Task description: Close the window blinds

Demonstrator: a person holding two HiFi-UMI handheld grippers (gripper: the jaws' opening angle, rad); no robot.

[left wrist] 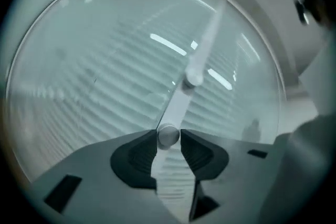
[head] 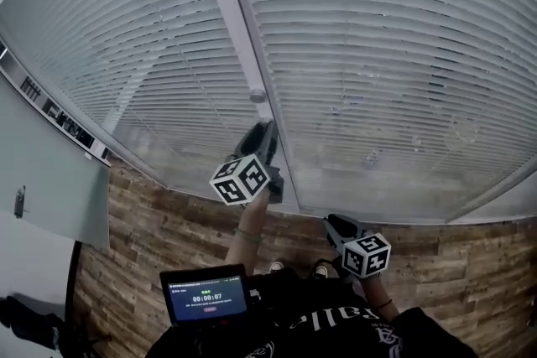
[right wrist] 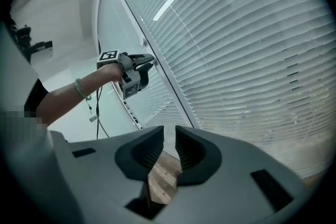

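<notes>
White slatted blinds (head: 386,54) hang behind glass on both sides of a white upright frame bar (head: 226,4). My left gripper (head: 265,130) is raised to that bar. In the left gripper view its jaws stand on either side of a small round knob (left wrist: 168,135), shut on it (left wrist: 168,144). A second knob (left wrist: 192,80) sits farther up the bar (head: 258,95). The right gripper view shows the left gripper (right wrist: 134,68) against the bar. My right gripper (head: 336,224) hangs low, off the window, shut with nothing between its jaws (right wrist: 169,147).
A wood-plank floor (head: 470,264) runs along the window's foot. A small screen (head: 205,294) showing a timer sits at my chest. A pale wall panel (head: 42,180) stands at the left. The person's arm (right wrist: 68,94) reaches across the right gripper view.
</notes>
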